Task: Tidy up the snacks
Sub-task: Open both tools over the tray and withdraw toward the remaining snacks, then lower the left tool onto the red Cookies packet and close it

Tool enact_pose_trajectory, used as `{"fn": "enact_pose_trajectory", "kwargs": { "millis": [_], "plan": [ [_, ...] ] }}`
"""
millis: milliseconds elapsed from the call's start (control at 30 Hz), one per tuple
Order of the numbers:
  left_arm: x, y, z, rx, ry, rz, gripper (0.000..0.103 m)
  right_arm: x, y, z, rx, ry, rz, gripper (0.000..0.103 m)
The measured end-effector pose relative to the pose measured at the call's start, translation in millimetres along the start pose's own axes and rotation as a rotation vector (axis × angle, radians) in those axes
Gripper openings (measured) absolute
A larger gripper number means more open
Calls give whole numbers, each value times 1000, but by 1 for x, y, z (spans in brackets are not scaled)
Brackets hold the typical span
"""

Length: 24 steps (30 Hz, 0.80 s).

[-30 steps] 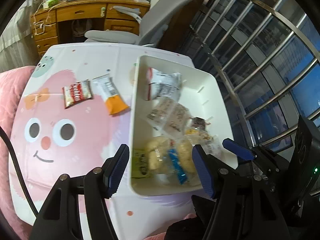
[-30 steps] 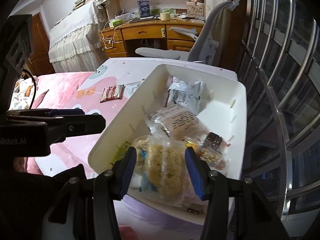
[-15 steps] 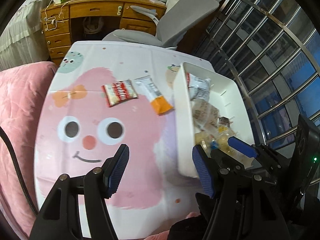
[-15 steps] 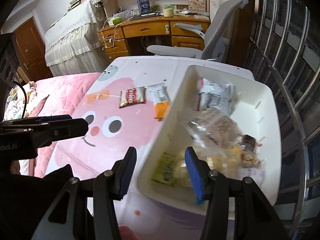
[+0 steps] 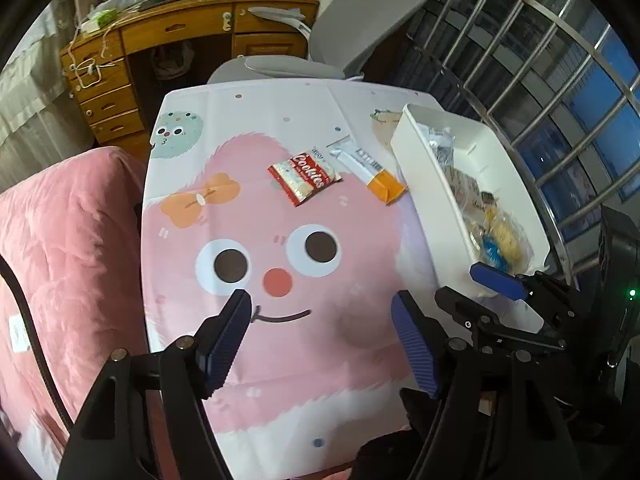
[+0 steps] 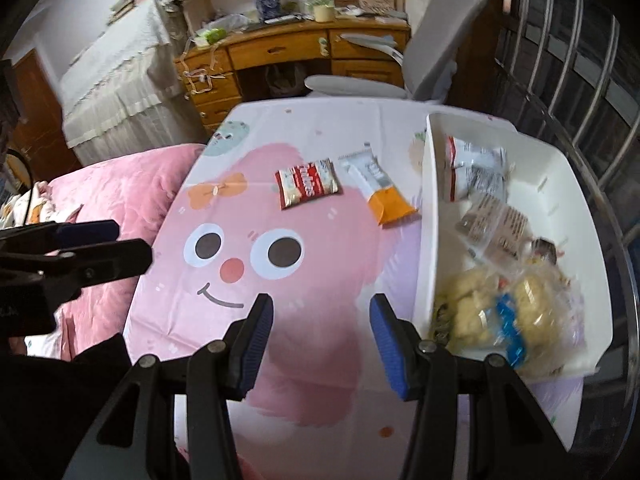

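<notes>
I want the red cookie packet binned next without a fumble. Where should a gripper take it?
The red cookie packet lies flat on the tablecloth, apart from the orange-ended bar. Come from above with the open right gripper and pinch across its short width at mid-length.

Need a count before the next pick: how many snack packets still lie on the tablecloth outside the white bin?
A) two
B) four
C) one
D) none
A: only the red cookies packet and the white-and-orange bar lie on the tablecloth, left of the white bin.
</notes>
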<state>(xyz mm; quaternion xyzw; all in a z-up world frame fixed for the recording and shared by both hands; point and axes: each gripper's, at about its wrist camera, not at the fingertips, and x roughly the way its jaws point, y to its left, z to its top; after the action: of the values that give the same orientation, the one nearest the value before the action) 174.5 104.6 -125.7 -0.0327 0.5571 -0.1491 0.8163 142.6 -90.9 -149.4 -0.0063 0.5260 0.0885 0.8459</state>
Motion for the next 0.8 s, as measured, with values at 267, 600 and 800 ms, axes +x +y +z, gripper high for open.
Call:
{"fn": "enact_pose_trajectory", "kwargs": {
  "millis": [267,600,800],
  "plan": [
    [21,21,11,65,45,2,73,12,33,-13,-23,69,-46,51],
    [46,37,45,124,53,55,75,29,32,4,-30,90,-151,51],
    [69,37,70,182,81,83,75,44,17,35,-14,58,-186,58]
  ]
}}
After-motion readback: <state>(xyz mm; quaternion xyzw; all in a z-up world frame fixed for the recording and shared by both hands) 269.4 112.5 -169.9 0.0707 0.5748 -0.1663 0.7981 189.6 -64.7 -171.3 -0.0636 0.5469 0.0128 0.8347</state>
